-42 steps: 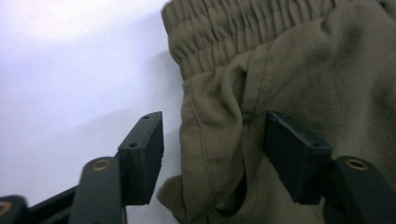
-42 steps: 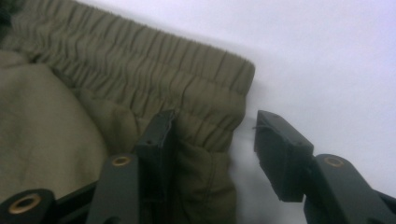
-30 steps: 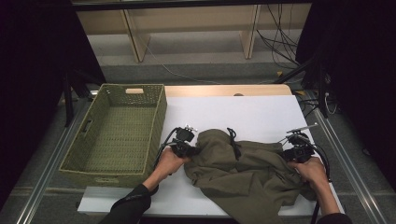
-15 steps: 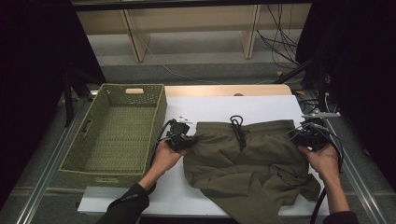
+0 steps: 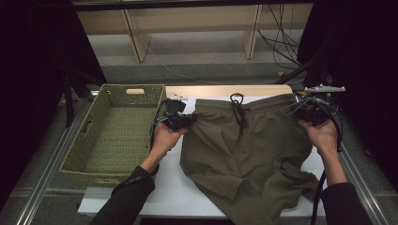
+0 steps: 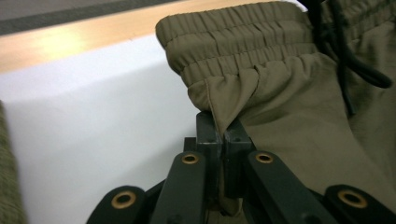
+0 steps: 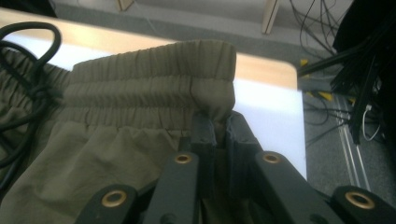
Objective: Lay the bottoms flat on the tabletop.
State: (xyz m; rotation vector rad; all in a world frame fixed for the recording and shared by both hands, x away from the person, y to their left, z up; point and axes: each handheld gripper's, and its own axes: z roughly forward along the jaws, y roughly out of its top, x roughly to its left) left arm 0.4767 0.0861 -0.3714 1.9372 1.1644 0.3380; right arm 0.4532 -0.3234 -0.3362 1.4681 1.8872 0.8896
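Both grippers pinch the shorts at the waistband

Left gripper [image 5: 184,121] and right gripper [image 5: 305,110], both mine, each clamp a waistband corner of the olive shorts [image 5: 248,150]. White table [image 5: 178,187], wooden far edge, grey floor beyond, woven basket [image 5: 112,136] left. Shorts spread wide, black drawstring [image 5: 239,110] looped, legs rumpled.

Count: 1 pair of olive drawstring shorts [image 5: 248,150], 1 black drawstring [image 5: 239,110] on its waistband, 1 green woven basket [image 5: 115,129], 1 white table [image 5: 187,192], 2 handheld grippers: left gripper [image 5: 184,121], right gripper [image 5: 300,110]. 2 hands.
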